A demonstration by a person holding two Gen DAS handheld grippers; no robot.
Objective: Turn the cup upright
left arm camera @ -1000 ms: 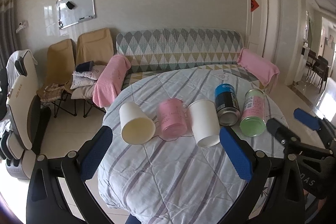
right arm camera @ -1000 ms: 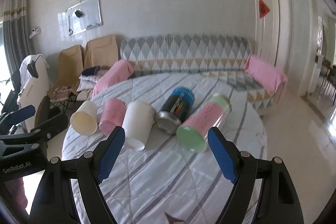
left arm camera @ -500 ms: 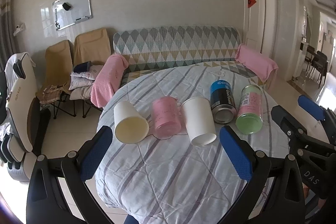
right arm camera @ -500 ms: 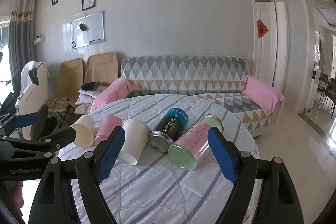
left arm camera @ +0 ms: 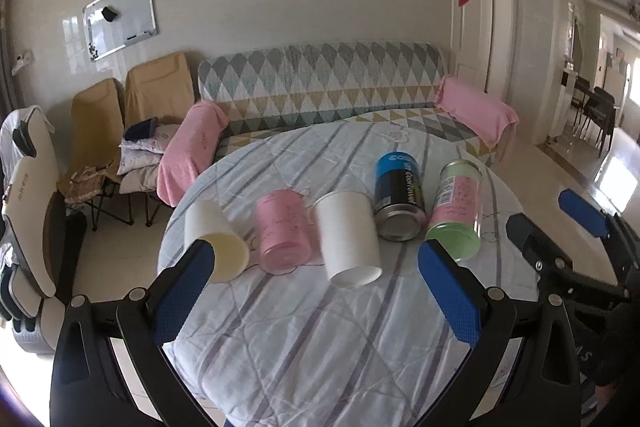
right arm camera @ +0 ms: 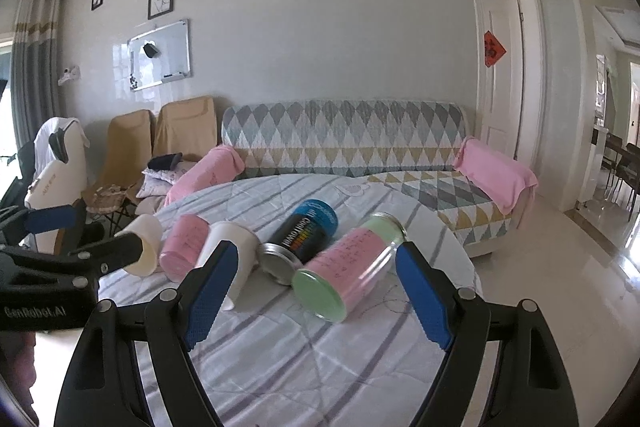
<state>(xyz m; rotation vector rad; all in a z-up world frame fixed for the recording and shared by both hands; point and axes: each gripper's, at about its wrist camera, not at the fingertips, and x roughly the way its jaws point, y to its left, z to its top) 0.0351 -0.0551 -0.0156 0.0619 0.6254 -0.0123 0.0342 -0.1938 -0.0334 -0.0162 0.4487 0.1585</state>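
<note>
Several containers lie on their sides in a row on a round table with a striped quilt (left arm camera: 320,339). From the left: a cream paper cup (left arm camera: 214,241), a pink cup (left arm camera: 283,229), a white paper cup (left arm camera: 348,239), a blue-black can (left arm camera: 398,201) and a clear jar with a green lid (left arm camera: 456,213). My left gripper (left arm camera: 316,293) is open and empty, in front of the pink and white cups. My right gripper (right arm camera: 316,291) is open and empty, in front of the green-lidded jar (right arm camera: 346,269) and the can (right arm camera: 304,239).
The right gripper shows at the right edge of the left wrist view (left arm camera: 560,235); the left gripper shows at the left of the right wrist view (right arm camera: 60,255). A patterned sofa (left arm camera: 328,95) stands behind the table, chairs (left arm camera: 132,115) at the left.
Both grippers have pulled back and tilted up a little, so the cups sit lower and farther in the views. The containers have not moved. Both grippers stay open.
</note>
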